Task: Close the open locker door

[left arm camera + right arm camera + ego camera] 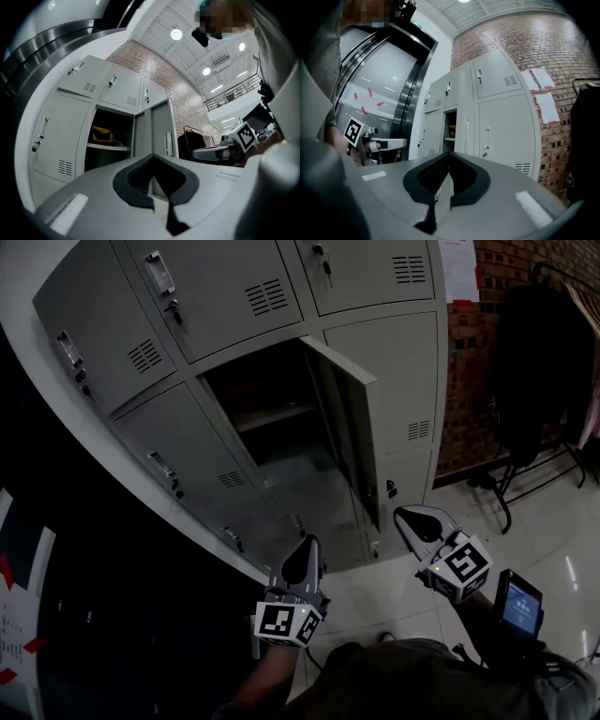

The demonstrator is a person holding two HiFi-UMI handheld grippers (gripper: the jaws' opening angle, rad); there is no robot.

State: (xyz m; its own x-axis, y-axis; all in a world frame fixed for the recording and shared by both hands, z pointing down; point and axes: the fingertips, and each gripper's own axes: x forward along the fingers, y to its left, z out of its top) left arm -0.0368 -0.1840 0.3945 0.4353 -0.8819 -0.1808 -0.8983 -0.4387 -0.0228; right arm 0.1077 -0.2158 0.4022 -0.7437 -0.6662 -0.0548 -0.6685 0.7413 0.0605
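Observation:
The grey locker bank fills the upper head view. One middle door (345, 423) stands swung out to the right, showing a dark compartment (267, 399) with a shelf. Both grippers hover low in front of the lockers, apart from the door. My left gripper (305, 557) is shut and empty, below the open compartment. My right gripper (414, 521) is shut and empty, just right of the door's lower edge. In the left gripper view the door (157, 129) sits ahead with a yellow item (101, 135) on the shelf. In the right gripper view the door (465, 131) appears nearly edge-on.
A brick wall (487, 343) with paper notices (459, 268) stands right of the lockers. A black clothes rack (534, 381) with dark garments stands on the glossy floor (553, 540) at the right. A dark curved wall (75, 549) runs along the left.

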